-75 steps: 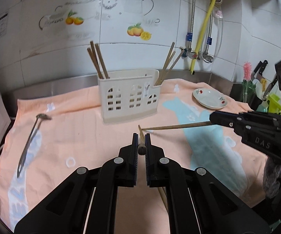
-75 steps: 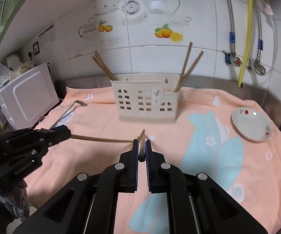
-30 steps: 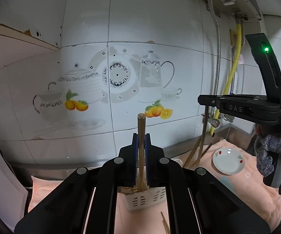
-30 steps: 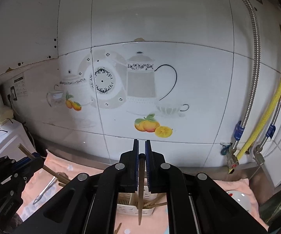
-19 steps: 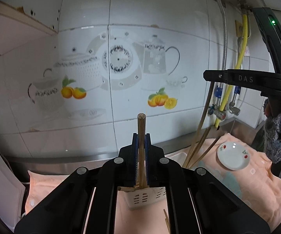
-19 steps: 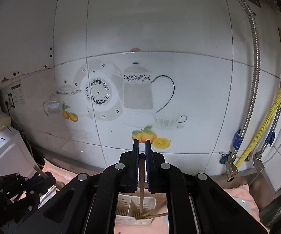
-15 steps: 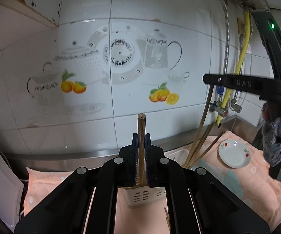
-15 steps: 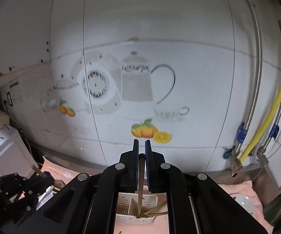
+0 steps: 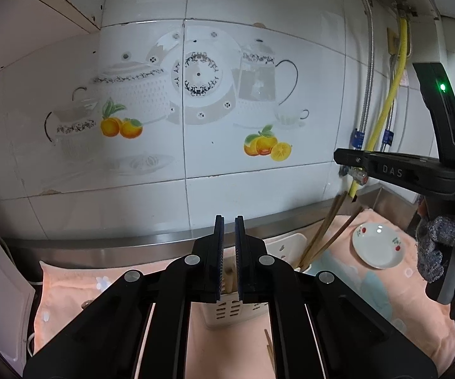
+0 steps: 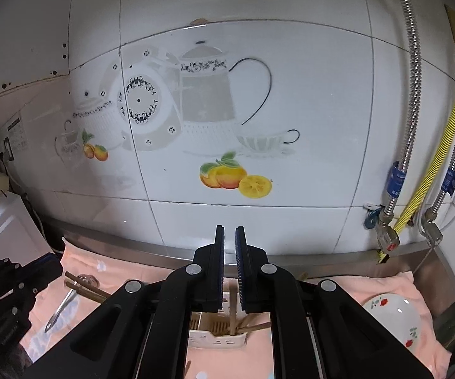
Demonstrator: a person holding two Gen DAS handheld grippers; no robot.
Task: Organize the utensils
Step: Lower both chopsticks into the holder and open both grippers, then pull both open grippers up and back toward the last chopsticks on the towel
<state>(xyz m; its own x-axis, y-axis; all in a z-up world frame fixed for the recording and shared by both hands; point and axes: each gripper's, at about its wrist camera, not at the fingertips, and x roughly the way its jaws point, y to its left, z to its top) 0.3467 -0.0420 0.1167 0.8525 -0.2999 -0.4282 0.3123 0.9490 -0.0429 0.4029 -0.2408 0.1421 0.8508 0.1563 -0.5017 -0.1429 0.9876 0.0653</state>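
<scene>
The white slotted holder stands on the peach cloth below both grippers. My left gripper hangs over it with only a narrow slit between the pads and nothing gripped. A chopstick shows low down behind that slit, inside the holder. My right gripper is shut too, and a chopstick leans in the holder beneath it. More chopsticks lean out of the right compartment. In the left wrist view the right gripper reaches in from the right.
A loose chopstick lies on the cloth in front of the holder. A metal spoon lies at the left, a small white plate at the right. The tiled wall is close behind. A yellow hose and pipes hang at the right.
The chopsticks that stood up between each gripper's pads have dropped down into the holder. Both grippers have sunk a little toward it.
</scene>
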